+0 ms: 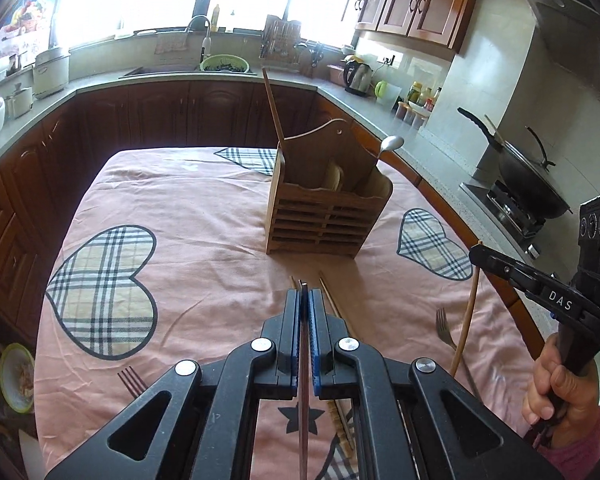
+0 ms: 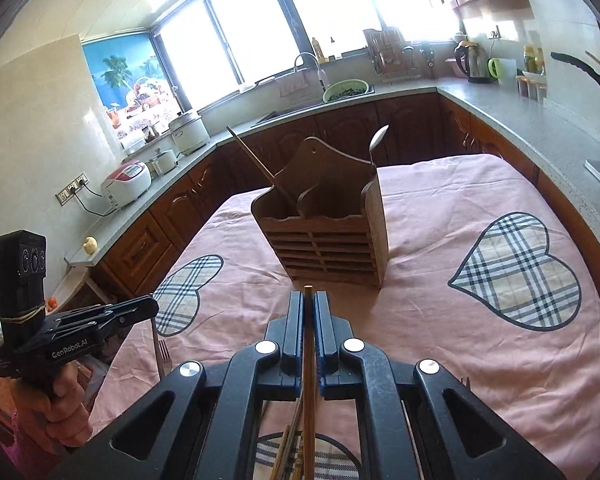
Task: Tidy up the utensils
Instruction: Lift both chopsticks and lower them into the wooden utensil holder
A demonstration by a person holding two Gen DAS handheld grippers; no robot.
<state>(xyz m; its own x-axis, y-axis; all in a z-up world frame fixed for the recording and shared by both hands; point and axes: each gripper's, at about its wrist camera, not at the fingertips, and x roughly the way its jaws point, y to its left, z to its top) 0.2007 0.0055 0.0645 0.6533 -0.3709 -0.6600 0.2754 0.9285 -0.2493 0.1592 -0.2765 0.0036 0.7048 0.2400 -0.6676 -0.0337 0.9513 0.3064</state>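
A wooden utensil holder (image 1: 320,204) stands on the pink tablecloth, also in the right wrist view (image 2: 328,232). It holds a wooden stick (image 1: 273,108) at its left and a metal spoon (image 1: 391,145) at its right. My left gripper (image 1: 305,300) is shut on a thin dark utensil handle (image 1: 303,380), held above the cloth in front of the holder. My right gripper (image 2: 309,304) is shut on a wooden chopstick (image 2: 309,380); in the left wrist view it (image 1: 476,254) holds the chopstick (image 1: 466,316) upright at the table's right.
Loose chopsticks (image 1: 334,304) and forks (image 1: 446,330) (image 1: 132,380) lie on the cloth (image 1: 204,216). More sticks lie under my right gripper (image 2: 290,452). Counters ring the table, with a sink (image 1: 188,70), kettle (image 1: 358,74) and wok on the stove (image 1: 528,176).
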